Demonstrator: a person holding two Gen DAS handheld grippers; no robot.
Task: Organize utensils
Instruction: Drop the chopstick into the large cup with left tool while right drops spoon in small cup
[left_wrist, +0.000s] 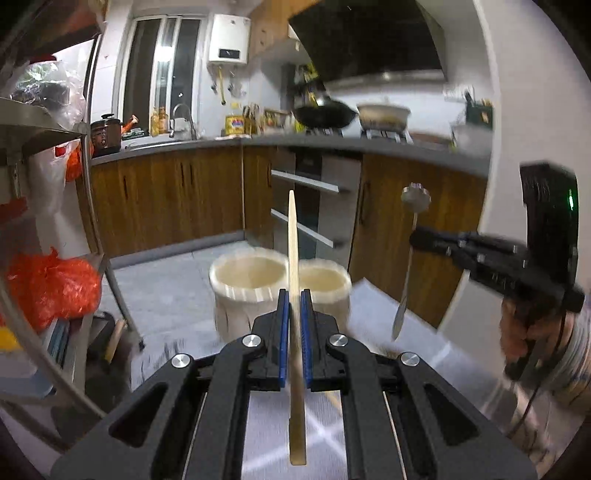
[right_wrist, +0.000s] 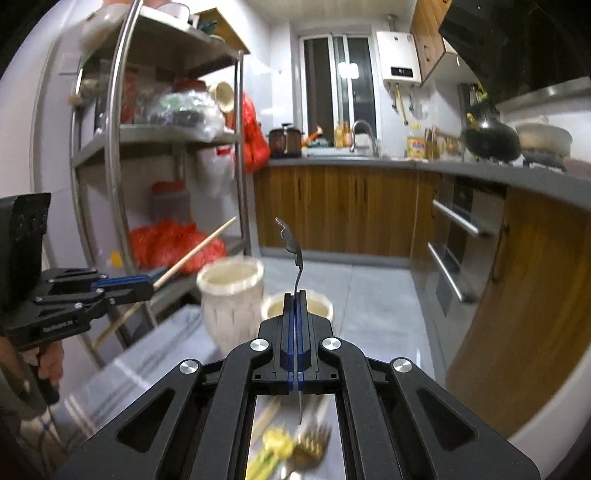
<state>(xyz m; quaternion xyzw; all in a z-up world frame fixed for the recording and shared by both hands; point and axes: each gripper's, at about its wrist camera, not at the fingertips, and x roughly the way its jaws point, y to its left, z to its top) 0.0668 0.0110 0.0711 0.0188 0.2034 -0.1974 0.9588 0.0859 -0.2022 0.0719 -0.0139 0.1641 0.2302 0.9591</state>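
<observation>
1. The sorting is judged to be under way and unfinished; a wooden chopstick is pinched between the blue pads of the left hand-held gripper, and a metal spoon with a decorated handle end is pinched edge-on in the right hand-held gripper; neither utensil is yet set in a holder.
2. Two cream ribbed holders are seen ahead on the cloth-covered worktop: a taller holder and a shorter holder just beside it; from these views nothing can be made out inside either.
3. More work is left; a blurred pile of utensils, a gold fork and yellow-tipped pieces among them, is seen lying below the right hand-held gripper.
4. Both hand-held grippers are held raised above the worktop and aimed toward the holders; the chopstick is carried with its narrow tip up and away; the spoon is held near mid-handle, handle end uppermost, bowl hanging down.
</observation>
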